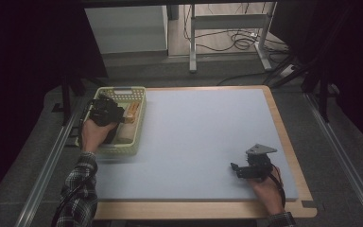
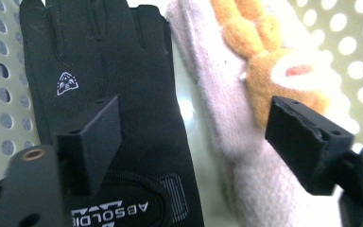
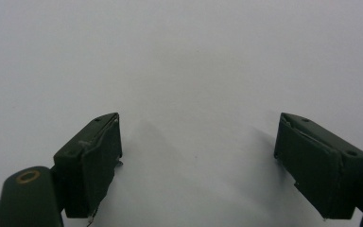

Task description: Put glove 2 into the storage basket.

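A pale yellow perforated basket (image 1: pixel 140 105) stands at the table's far left. My left gripper (image 1: pixel 105 112) hovers inside it, jaws open. In the left gripper view a black glove (image 2: pixel 108 90) with white lettering lies flat on the basket floor, beside a pale pink fleece glove (image 2: pixel 217 113) that bears an orange plush animal (image 2: pixel 264 56). The left gripper (image 2: pixel 194 127) straddles the seam between the two gloves without touching either. My right gripper (image 1: pixel 238 170) rests low over the grey mat (image 1: pixel 203 132) at the front right. It (image 3: pixel 198 146) is open with nothing between its jaws.
The grey mat covers most of the wooden table (image 1: pixel 290 146). Metal rails (image 1: pixel 52 161) run along both sides. Beyond the far edge stand a desk frame (image 1: pixel 227 28) and loose cables (image 1: pixel 241 40) on the floor.
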Demonstrator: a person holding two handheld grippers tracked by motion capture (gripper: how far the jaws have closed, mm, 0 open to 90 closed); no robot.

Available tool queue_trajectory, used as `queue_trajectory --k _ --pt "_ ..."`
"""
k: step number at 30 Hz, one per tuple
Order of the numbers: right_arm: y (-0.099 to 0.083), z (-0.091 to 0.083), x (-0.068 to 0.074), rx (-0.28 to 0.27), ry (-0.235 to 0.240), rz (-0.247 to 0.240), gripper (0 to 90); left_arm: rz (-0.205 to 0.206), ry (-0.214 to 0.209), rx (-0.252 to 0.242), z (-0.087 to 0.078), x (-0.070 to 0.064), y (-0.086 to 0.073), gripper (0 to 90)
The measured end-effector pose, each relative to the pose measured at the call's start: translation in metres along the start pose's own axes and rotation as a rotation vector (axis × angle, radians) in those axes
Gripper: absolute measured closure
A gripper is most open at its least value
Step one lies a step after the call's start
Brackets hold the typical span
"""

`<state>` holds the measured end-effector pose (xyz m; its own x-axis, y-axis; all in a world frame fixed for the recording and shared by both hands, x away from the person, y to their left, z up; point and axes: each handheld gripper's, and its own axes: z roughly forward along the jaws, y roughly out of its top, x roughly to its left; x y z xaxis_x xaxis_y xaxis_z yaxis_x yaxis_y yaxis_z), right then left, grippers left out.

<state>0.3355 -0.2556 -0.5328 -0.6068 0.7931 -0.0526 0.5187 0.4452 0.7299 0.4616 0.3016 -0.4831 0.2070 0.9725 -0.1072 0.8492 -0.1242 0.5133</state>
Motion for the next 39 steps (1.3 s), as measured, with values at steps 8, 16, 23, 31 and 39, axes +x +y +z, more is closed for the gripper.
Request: queue_trajectory --k 8,16,23,31,39 --pt "0.0 0.0 0.0 0.0 0.0 0.0 15.5 0.0 -0.031 -0.05 -0.01 0.006 -0.008 13.2" --pt "0.0 0.0 0.0 0.0 -0.001 0.0 15.5 0.018 -0.061 -0.1 -0.021 0.006 -0.012 9.4" --pt "0.0 0.0 0.0 0.0 -0.001 0.0 15.5 0.056 -0.1 -0.153 -0.034 0.0 -0.016 7.2" --pt "0.0 0.0 0.0 -0.001 -0.003 -0.001 15.5 0.092 -0.127 -0.185 -0.044 -0.006 -0.019 5.8" --pt "0.0 0.0 0.0 0.0 -0.003 -0.001 15.4 0.153 -0.138 -0.2 -0.054 -0.018 -0.022 5.3"
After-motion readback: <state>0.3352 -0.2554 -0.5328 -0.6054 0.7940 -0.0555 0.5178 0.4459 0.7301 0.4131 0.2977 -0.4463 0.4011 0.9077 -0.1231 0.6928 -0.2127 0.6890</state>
